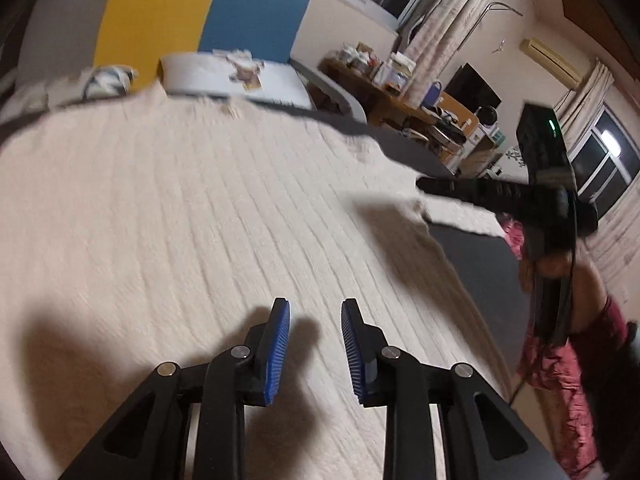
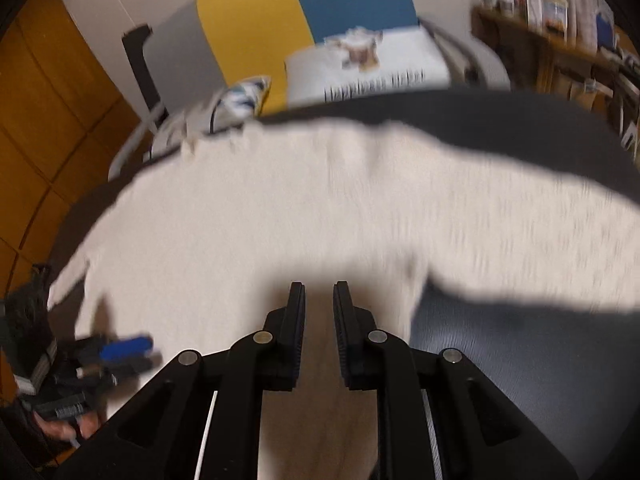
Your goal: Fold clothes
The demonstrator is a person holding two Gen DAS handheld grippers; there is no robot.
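A cream ribbed knit sweater (image 1: 200,220) lies spread over the dark grey bed (image 1: 480,272). My left gripper (image 1: 316,344) hovers just above its body, open, with nothing between the blue pads (image 1: 276,352). My right gripper (image 1: 426,186) reaches in from the right, near the sweater's right edge. In the right wrist view, blurred by motion, the sweater (image 2: 320,208) fills the middle. There the right gripper (image 2: 319,312) is open with a narrow gap over shadowed cloth. The left gripper (image 2: 124,350) shows at the lower left.
A white printed pillow (image 1: 236,76) (image 2: 360,68) and a patterned cushion (image 1: 108,80) lie at the head of the bed, below yellow and blue panels (image 1: 160,12). A cluttered wooden desk (image 1: 400,96) stands beyond the bed. A person's pink sleeve (image 1: 560,360) is at the right.
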